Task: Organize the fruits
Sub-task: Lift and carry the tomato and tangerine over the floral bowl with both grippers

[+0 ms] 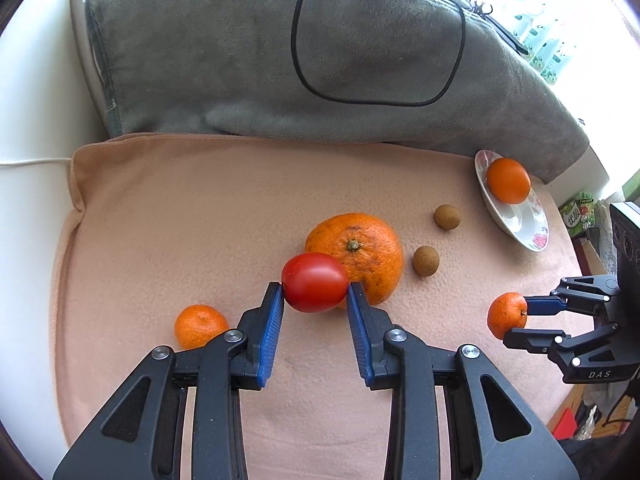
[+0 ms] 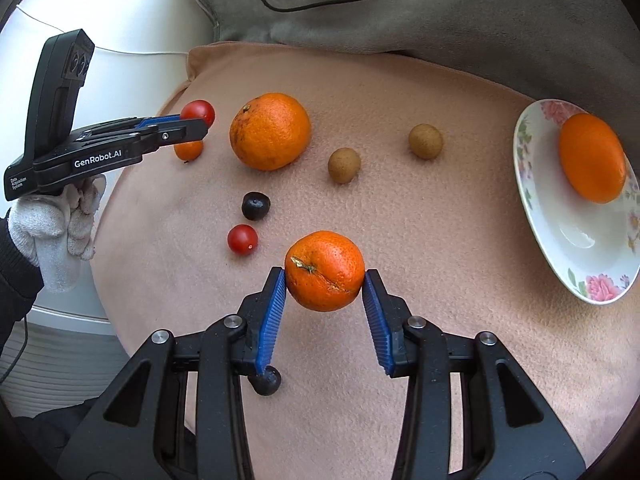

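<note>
My left gripper (image 1: 315,288) is shut on a red tomato (image 1: 315,280), held just above the peach cushion (image 1: 160,220) in front of a big orange (image 1: 356,256). The right wrist view shows that gripper (image 2: 200,121) and tomato (image 2: 199,111) at the left. My right gripper (image 2: 325,275) is shut on a small mandarin (image 2: 320,286), lifted off the cushion; in the left wrist view this gripper (image 1: 516,320) and mandarin (image 1: 505,315) are at the right edge. A flowered white plate (image 2: 580,248) at the right holds an orange (image 2: 592,164).
On the cushion lie two brown longans (image 2: 344,165) (image 2: 425,141), a dark fruit (image 2: 255,205), a cherry tomato (image 2: 242,239), another small mandarin (image 1: 200,326) and a dark ball (image 2: 266,380) under my right gripper. A grey blanket (image 1: 240,60) with a black cable (image 1: 296,40) lies behind.
</note>
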Demonstrator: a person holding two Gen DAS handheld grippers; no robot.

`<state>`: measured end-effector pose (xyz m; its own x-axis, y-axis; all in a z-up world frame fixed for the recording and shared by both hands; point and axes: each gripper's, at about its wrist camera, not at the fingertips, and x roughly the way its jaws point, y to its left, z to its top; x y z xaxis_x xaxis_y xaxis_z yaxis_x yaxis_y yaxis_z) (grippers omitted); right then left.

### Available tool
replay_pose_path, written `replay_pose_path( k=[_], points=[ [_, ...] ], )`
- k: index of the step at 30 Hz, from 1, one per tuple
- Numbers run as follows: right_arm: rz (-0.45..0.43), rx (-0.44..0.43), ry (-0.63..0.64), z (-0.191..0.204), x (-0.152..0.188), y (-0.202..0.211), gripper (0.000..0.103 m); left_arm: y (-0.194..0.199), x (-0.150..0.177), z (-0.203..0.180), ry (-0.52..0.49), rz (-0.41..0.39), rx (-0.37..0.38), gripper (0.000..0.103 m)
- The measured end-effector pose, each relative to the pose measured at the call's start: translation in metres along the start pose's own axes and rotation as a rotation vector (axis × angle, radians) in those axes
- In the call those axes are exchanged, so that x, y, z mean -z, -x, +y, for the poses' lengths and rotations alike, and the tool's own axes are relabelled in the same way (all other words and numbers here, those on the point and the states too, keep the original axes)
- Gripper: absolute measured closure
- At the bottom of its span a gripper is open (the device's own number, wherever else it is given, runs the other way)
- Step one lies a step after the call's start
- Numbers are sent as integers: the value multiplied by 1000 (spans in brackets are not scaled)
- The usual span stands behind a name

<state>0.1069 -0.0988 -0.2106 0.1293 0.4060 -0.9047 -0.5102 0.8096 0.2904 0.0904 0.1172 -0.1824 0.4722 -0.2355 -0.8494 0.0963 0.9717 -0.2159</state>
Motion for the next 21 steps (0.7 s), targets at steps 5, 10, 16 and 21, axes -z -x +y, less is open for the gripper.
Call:
replay_pose_path(
  k=[5, 10, 16, 21],
  points=[
    [-38, 25, -51, -20, 1, 22, 62, 2, -9, -17, -13, -19, 30, 72],
    [-73, 55, -101, -47, 6, 42, 62, -13, -21, -45, -47, -21, 65, 72],
    [-101, 91, -151, -84, 14, 65, 62, -26, -29, -84, -100, -18, 113, 72],
    [-118, 118, -187, -114, 22, 79, 62, -38, -36, -116, -129, -15, 160, 72]
  ],
)
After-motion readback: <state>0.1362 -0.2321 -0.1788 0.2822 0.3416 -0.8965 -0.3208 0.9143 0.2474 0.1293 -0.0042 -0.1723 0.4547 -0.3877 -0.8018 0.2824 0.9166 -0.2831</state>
